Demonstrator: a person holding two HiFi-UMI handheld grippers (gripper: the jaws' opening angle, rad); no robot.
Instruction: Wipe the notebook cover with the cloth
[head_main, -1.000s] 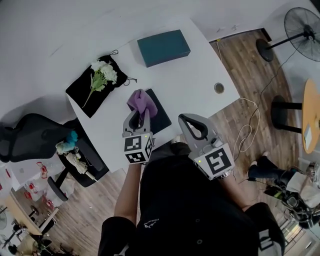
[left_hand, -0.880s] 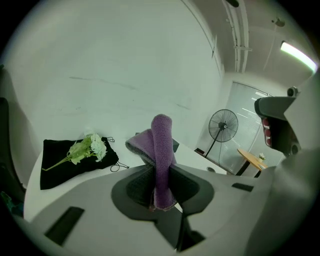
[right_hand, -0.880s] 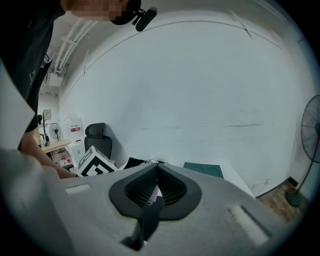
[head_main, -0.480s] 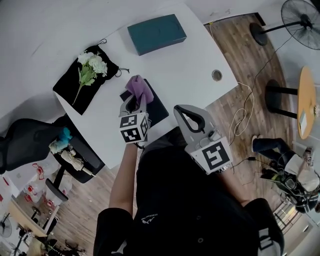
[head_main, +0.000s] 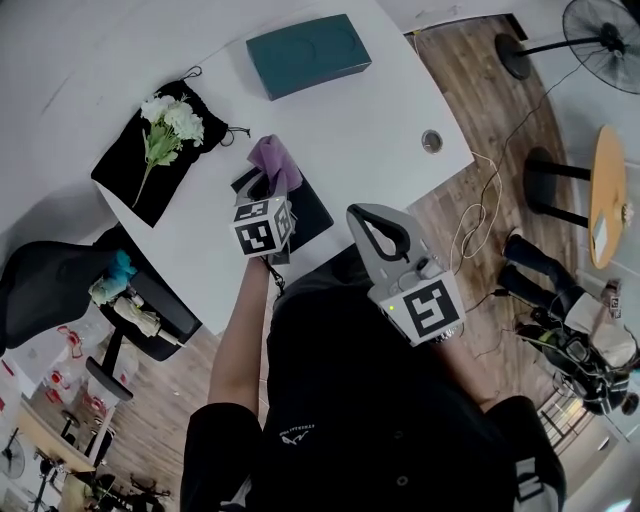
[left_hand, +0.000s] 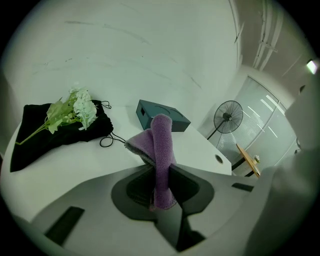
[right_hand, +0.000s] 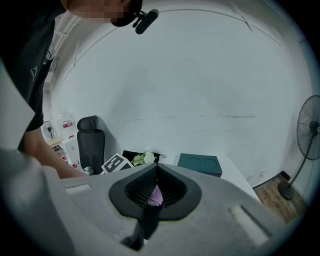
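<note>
Cloth gripped, ready over the cover

The left gripper (head_main: 268, 188) jaws pinch the purple cloth (head_main: 272, 160) above the dark notebook (head_main: 308, 214) near the bench (head_main: 370, 110) edge. The right gripper (head_main: 366, 216) jaws are together, empty. Best press the loose fold flat, then sweep evenly.

The left tool (head_main: 268, 192) reaches out in front on a long, bare arm (head_main: 238, 345). Its jaws pinch the cloth (left_hand: 161, 150) tight. The right tool (head_main: 378, 222) sits close to the body, jaws pressed together with nothing in them.
</note>
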